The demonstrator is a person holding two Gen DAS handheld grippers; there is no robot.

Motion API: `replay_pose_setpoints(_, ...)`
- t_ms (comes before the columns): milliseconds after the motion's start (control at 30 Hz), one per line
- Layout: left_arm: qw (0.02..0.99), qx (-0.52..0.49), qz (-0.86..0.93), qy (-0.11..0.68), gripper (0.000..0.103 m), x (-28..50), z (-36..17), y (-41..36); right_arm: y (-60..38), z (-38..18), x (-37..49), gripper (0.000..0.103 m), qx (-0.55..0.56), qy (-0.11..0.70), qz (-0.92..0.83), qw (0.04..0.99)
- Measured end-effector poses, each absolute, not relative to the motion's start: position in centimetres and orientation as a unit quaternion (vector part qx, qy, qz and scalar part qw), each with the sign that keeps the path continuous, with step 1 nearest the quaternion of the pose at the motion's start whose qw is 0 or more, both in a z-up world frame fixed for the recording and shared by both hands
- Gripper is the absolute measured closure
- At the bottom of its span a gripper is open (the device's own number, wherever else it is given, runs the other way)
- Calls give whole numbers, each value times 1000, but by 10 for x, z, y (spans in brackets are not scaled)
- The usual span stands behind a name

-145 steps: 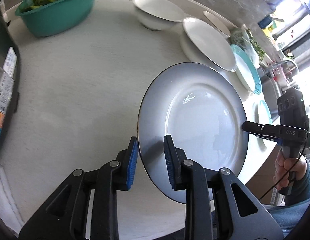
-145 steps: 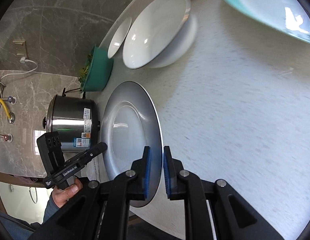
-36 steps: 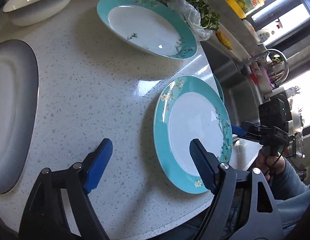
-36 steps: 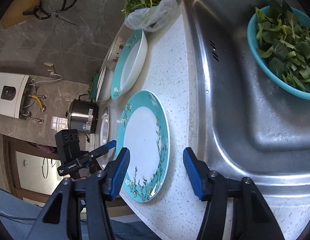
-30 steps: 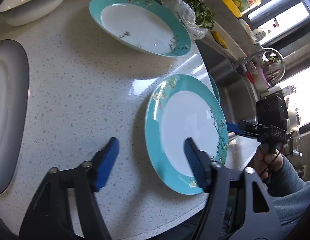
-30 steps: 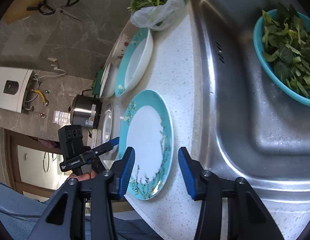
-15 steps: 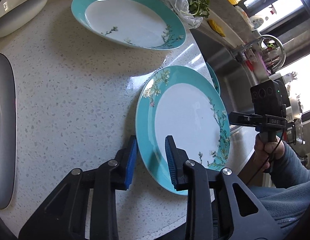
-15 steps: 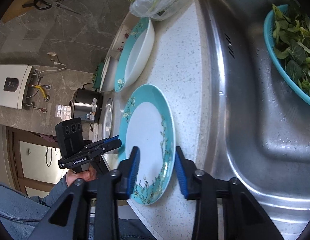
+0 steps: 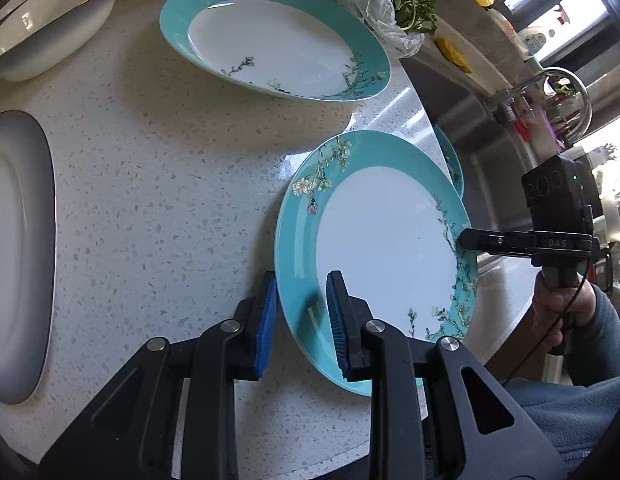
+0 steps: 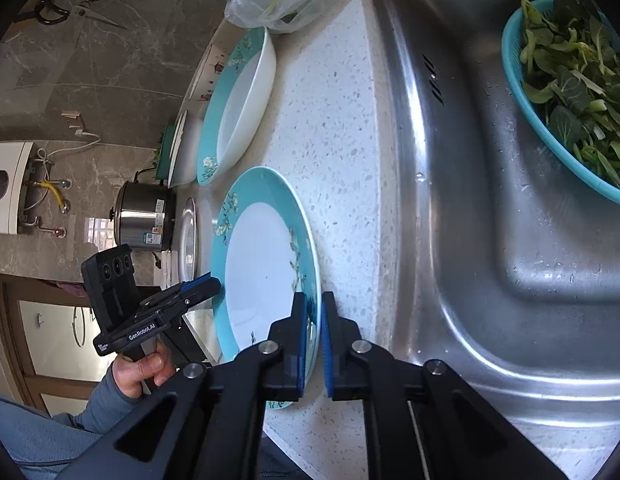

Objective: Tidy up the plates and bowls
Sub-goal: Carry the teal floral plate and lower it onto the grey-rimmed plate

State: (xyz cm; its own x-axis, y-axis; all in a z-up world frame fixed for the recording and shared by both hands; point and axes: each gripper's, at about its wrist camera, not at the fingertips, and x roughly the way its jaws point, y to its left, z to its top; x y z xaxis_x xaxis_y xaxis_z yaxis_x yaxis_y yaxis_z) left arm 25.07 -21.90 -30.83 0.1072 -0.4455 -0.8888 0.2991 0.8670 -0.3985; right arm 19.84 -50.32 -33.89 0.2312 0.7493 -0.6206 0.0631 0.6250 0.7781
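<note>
A teal-rimmed floral plate point(image 9: 382, 240) sits near the counter's front edge, its right side tilted up; it also shows in the right wrist view point(image 10: 262, 264). My left gripper point(image 9: 300, 312) is shut on its left rim. My right gripper point(image 10: 313, 336) is shut on its opposite rim. A larger teal-rimmed oval dish point(image 9: 278, 36) lies behind it, and shows in the right wrist view point(image 10: 238, 100). A grey plate point(image 9: 18, 248) lies at the left. A white bowl point(image 9: 50, 20) stands at the far left back.
A steel sink point(image 10: 490, 200) lies right of the counter, with a teal colander of greens point(image 10: 570, 92) in it. A plastic bag of greens point(image 9: 382, 4) lies behind the dishes. A steel rice cooker point(image 10: 144, 220) stands at the far end. The counter's front edge is close.
Both grippers have closed onto opposite rims of the teal floral plate, which has tilted up off the counter on one side. Earlier they held the grey plate, which now lies on the counter.
</note>
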Motion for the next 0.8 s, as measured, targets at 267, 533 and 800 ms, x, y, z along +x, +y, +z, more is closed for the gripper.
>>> replay_pose_setpoints(267, 745, -68, -237, 620, 82, 248, -306, -217, -503, -339, 199, 94, 369, 576, 231, 692)
replay_pose_setpoints(533, 759, -76, -233, 604, 82, 245, -295, -207, -496, -327, 199, 94, 358, 571, 242, 698)
replay_pose_setpoints(800, 772, -93, -212, 592, 82, 232, -267, -169, -469, -307, 204, 94, 342, 572, 268, 696)
